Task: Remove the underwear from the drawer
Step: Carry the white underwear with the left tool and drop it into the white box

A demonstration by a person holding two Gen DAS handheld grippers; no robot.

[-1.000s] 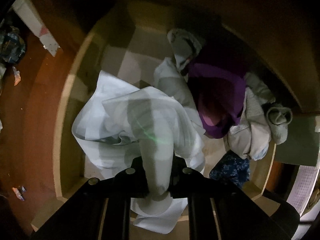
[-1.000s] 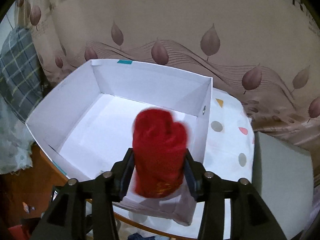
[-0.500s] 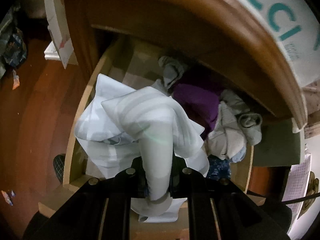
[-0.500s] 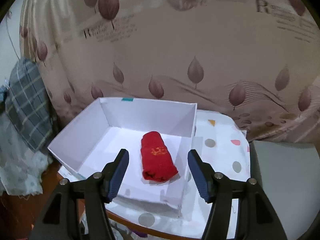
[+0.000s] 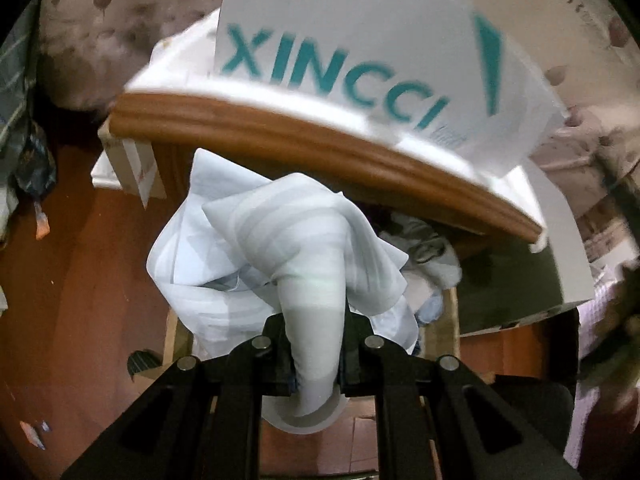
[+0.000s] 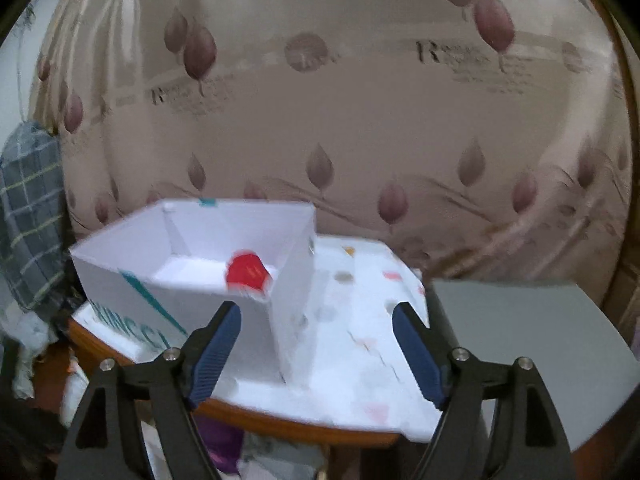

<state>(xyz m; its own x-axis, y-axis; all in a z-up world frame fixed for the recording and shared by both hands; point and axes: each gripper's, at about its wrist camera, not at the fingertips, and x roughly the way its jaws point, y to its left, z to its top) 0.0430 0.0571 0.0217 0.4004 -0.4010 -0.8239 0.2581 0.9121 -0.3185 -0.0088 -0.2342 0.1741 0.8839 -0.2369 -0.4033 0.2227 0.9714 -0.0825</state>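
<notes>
My left gripper (image 5: 314, 354) is shut on a pale blue-white piece of underwear (image 5: 280, 248), which hangs bunched in front of it, above the open wooden drawer (image 5: 450, 316). More clothes (image 5: 424, 248) lie in the drawer under the tabletop edge (image 5: 320, 140). In the right wrist view my right gripper (image 6: 316, 344) has its blue pads wide apart and still opening, with nothing between them. It is pulled back from the white box (image 6: 192, 256), where a rolled red garment (image 6: 246, 272) lies.
The white box with teal lettering (image 5: 360, 56) stands on the table's spotted white cloth (image 6: 360, 320). A grey flat surface (image 6: 528, 344) lies to the right. A leaf-print curtain (image 6: 340, 100) hangs behind. Plaid cloth (image 6: 28, 208) hangs at left. Wooden floor (image 5: 72, 280) shows below.
My left gripper has risen out of the drawer with the pale underwear. My right gripper let go of the red roll into the white box, opened wider and drew back.
</notes>
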